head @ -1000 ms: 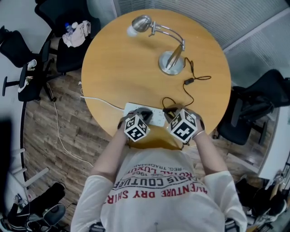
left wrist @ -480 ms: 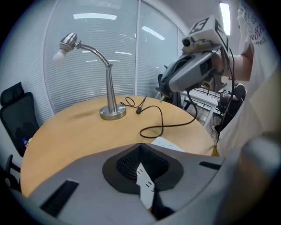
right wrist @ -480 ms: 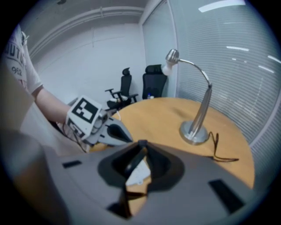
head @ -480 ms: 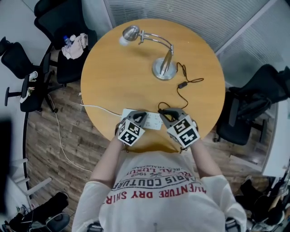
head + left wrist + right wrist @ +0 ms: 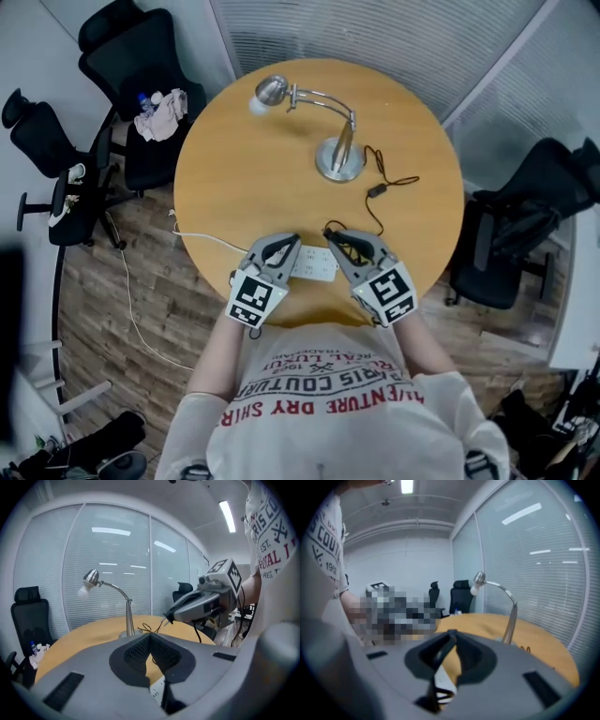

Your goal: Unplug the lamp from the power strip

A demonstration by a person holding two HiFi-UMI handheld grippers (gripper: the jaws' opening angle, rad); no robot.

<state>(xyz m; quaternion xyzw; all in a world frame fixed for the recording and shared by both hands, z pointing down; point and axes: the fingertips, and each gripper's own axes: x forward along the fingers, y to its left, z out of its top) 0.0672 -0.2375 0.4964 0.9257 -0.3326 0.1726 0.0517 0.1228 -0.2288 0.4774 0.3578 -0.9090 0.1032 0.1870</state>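
Observation:
A silver desk lamp (image 5: 339, 157) stands at the far side of the round wooden table (image 5: 234, 169). Its black cord (image 5: 380, 192) runs toward me to the right gripper (image 5: 331, 234). That gripper is shut on the cord's black plug, and in the left gripper view the right gripper (image 5: 167, 618) hangs a little above the table. In the right gripper view a black strand crosses the gap at its tips (image 5: 452, 637). The white power strip (image 5: 314, 265) lies at the near edge. My left gripper (image 5: 292, 242) is shut, its tips (image 5: 150, 639) over the strip's left part.
A white cable (image 5: 202, 236) leaves the strip to the left and drops off the table onto the wood floor. Black office chairs (image 5: 141, 66) (image 5: 516, 234) stand to the left and right. Glass walls with blinds close off the far side.
The head view has shifted, so the table sits higher and more centred. Both marker cubes now lie nearer my body, and more of each gripper's length shows over the table edge.

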